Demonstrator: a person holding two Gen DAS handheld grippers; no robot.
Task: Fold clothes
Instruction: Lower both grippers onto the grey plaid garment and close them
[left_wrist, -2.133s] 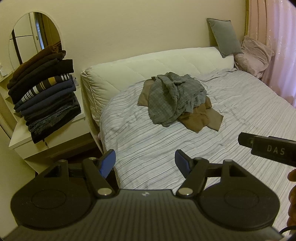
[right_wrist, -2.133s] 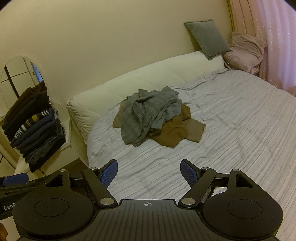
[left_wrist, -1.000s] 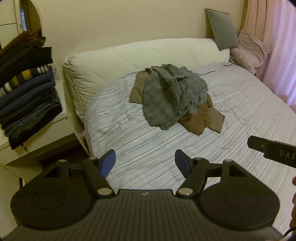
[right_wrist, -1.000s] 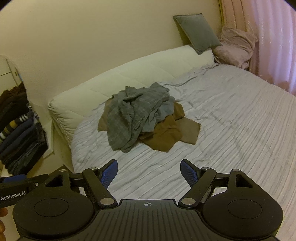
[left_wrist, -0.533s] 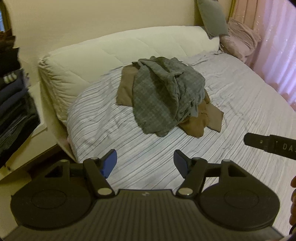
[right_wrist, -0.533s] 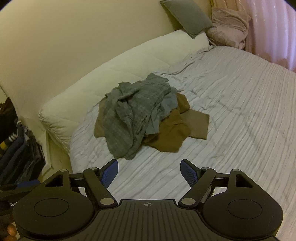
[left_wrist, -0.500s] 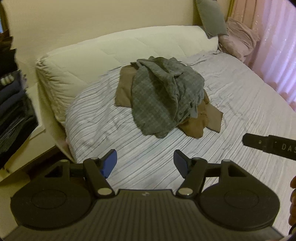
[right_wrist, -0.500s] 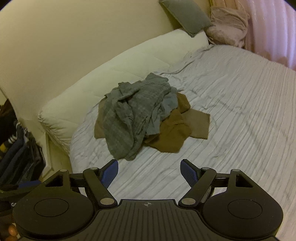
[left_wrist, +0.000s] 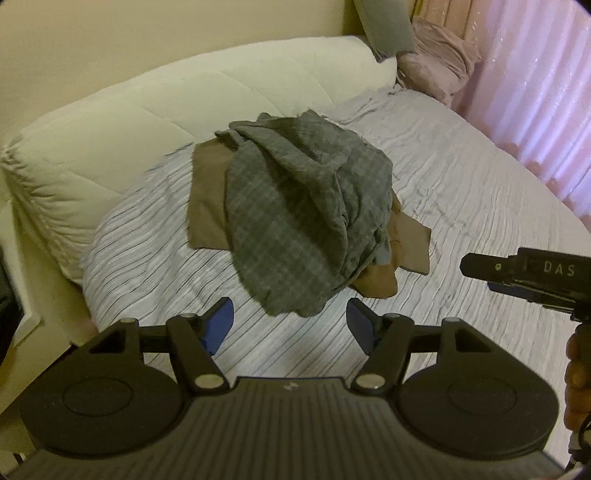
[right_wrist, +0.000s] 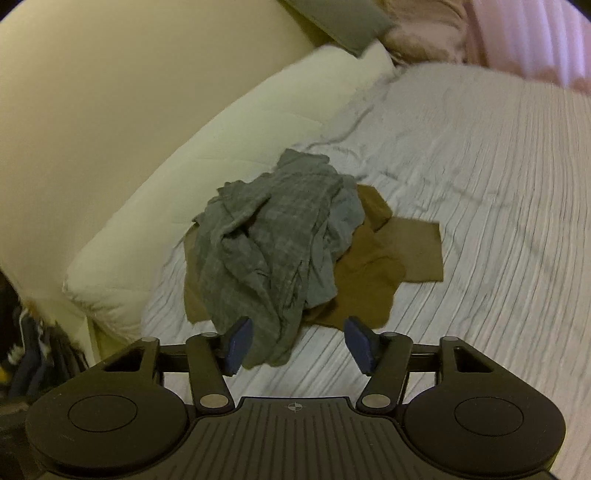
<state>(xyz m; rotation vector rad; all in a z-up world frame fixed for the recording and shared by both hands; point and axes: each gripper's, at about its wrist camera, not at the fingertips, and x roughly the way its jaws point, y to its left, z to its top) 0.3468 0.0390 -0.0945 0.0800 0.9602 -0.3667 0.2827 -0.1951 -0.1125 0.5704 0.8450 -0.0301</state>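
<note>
Plainly, this is the approach step: nothing is picked up yet, and both grippers are aimed down at the heap of clothes on the bed (left_wrist: 480, 206). The left gripper (left_wrist: 290, 326) has its jaws spread wide with only bare striped sheet between them, short of the heap's near edge. The right gripper (right_wrist: 299, 341) has its jaws closing while still well parted; the hanging tip of the grey checked garment (right_wrist: 266, 251) shows between them, but the pads do not press on it. That grey garment lies crumpled on top of a brown garment (right_wrist: 391, 254), the pile sitting toward the head end of the bed, near the cream padded headboard (left_wrist: 184, 110). The next move, I judge, calls for pinching one edge of the grey piece, lifting it clear of the brown one, and spreading it flat on the open sheet beside. The bedding is soft and ridged, so cloth may drag. A grey cushion (left_wrist: 388, 26) and a pink pillow (left_wrist: 439, 55) sit at the far corner by pink curtains (left_wrist: 535, 85).
</note>
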